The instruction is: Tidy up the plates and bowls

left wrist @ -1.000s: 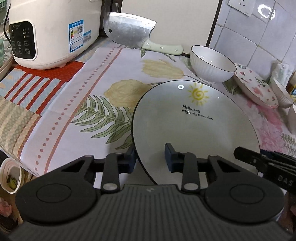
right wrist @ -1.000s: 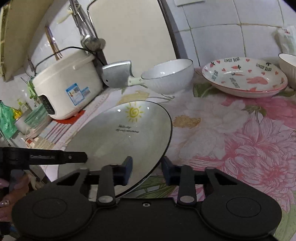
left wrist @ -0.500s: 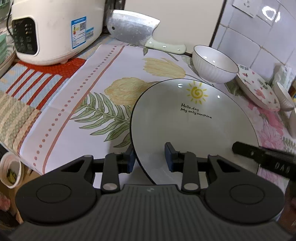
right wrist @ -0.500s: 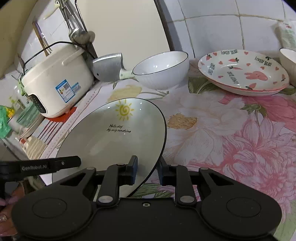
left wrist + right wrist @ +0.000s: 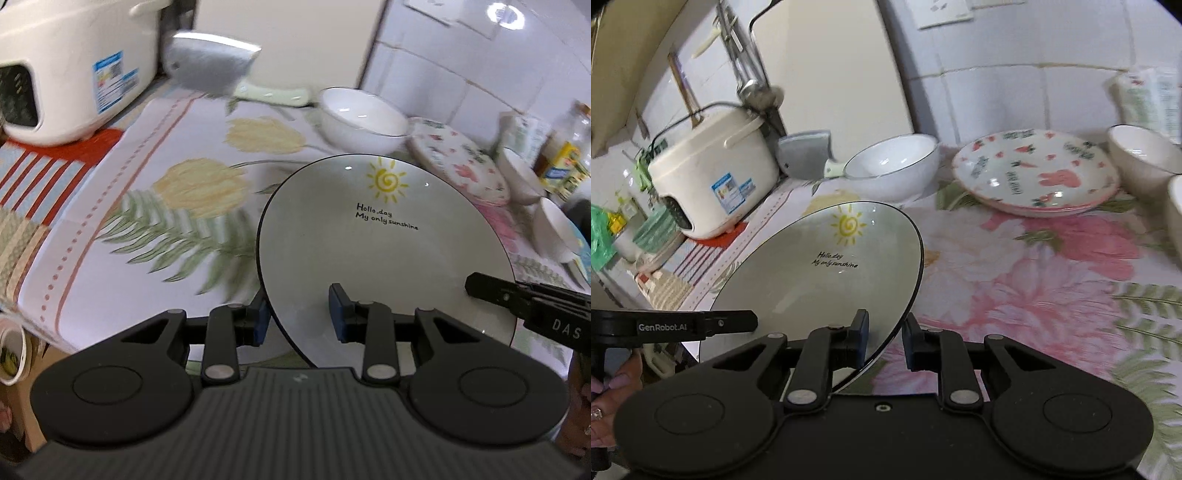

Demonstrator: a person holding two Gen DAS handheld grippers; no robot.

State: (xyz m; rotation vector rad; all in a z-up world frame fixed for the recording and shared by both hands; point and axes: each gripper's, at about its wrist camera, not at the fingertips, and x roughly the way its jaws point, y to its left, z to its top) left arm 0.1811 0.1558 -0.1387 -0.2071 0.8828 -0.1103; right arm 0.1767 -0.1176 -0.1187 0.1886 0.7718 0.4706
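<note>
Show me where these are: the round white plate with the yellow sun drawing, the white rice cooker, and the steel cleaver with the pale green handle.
Sun plate (image 5: 384,258), left wrist view, bare centre.
Rice cooker (image 5: 713,177), right wrist view, side wall.
Cleaver (image 5: 210,70), left wrist view, blade.

a white rice cooker (image 5: 70,70) with a blue label stands at the back left of the counter, on a flowered cloth (image 5: 155,206) with yellow tulips and green fern leaves. just beside it a cleaver (image 5: 210,68) with a pale green handle leans against the wall. ladles (image 5: 753,85) hang above the cooker, and bottles (image 5: 565,147) crowd the far right corner.
</note>
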